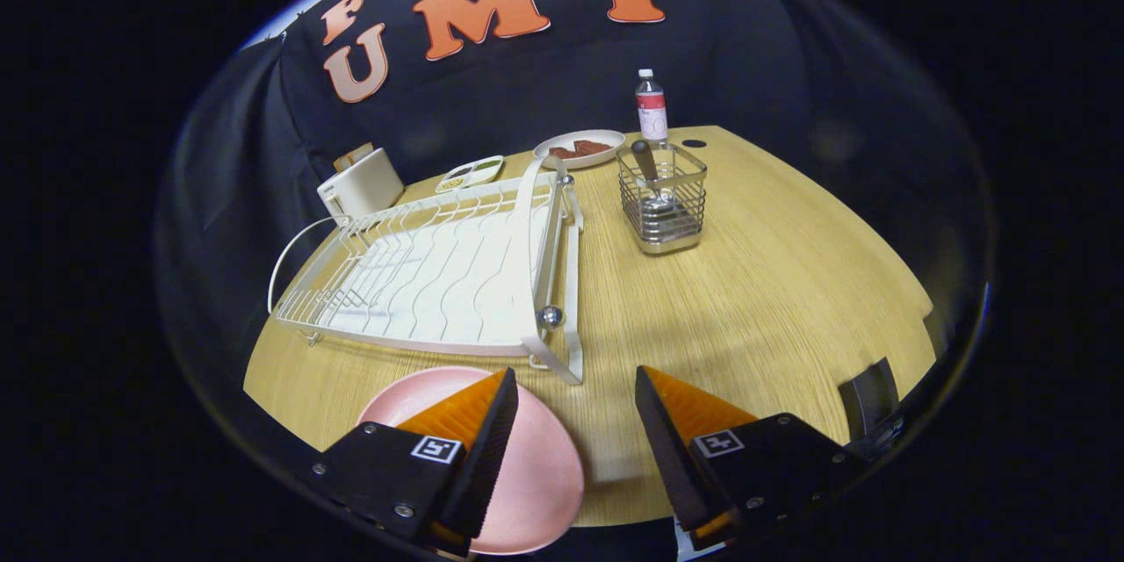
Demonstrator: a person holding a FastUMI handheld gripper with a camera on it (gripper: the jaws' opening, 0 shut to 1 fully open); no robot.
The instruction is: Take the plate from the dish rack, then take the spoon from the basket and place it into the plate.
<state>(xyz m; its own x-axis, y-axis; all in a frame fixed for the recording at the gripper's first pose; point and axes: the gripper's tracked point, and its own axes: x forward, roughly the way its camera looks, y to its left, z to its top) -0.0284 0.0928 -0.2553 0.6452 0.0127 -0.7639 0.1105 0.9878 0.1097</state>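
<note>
A pink plate (pixel 536 465) lies flat on the wooden table (pixel 773 299), partly under my left finger and reaching into the gap between the fingers. My gripper (pixel 575 386) is open and holds nothing. Just beyond the plate stands the white wire dish rack (pixel 439 272), with no dish in it. Farther off, to the right of the rack, a metal wire basket (pixel 663 202) holds a spoon (pixel 648 171) standing handle up.
Behind the rack are a white toaster (pixel 360 184), a small divided dish (pixel 470 173) and a white plate of brown food (pixel 580 149). A plastic bottle (pixel 651 107) stands behind the basket. A dark chair back (pixel 869 395) shows at the table's near right edge.
</note>
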